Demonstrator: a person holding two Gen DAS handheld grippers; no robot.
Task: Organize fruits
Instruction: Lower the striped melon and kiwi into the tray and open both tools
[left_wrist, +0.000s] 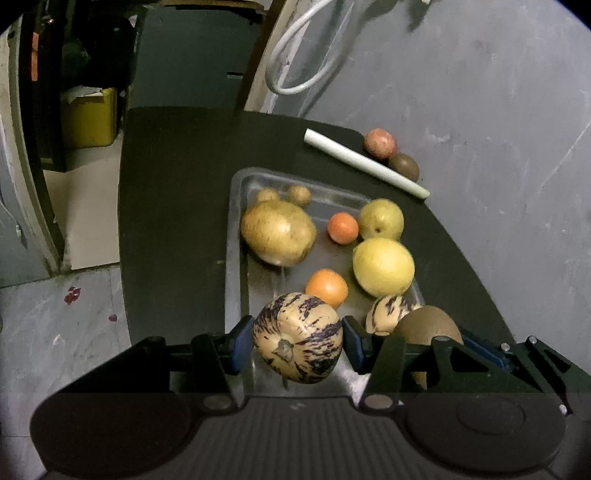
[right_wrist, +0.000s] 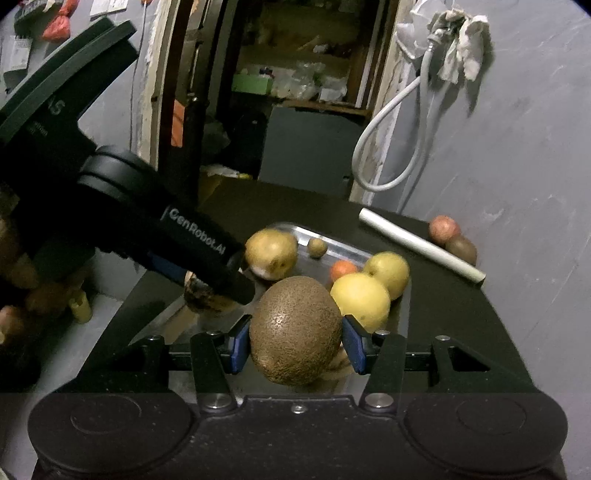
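Striped cream-and-purple, the pepino melon (left_wrist: 297, 338) sits clamped between the jaws of your left gripper (left_wrist: 298, 341), stem end toward the camera, held over the near end of the steel tray (left_wrist: 236, 236). Your right gripper (right_wrist: 295, 345) has its jaws closed on a brown kiwi (right_wrist: 295, 330), long axis running away from you, just right of the left one. Open tray floor lies ahead between the potato (left_wrist: 277, 232) and the orange (left_wrist: 327, 288), so the left is nearer it.
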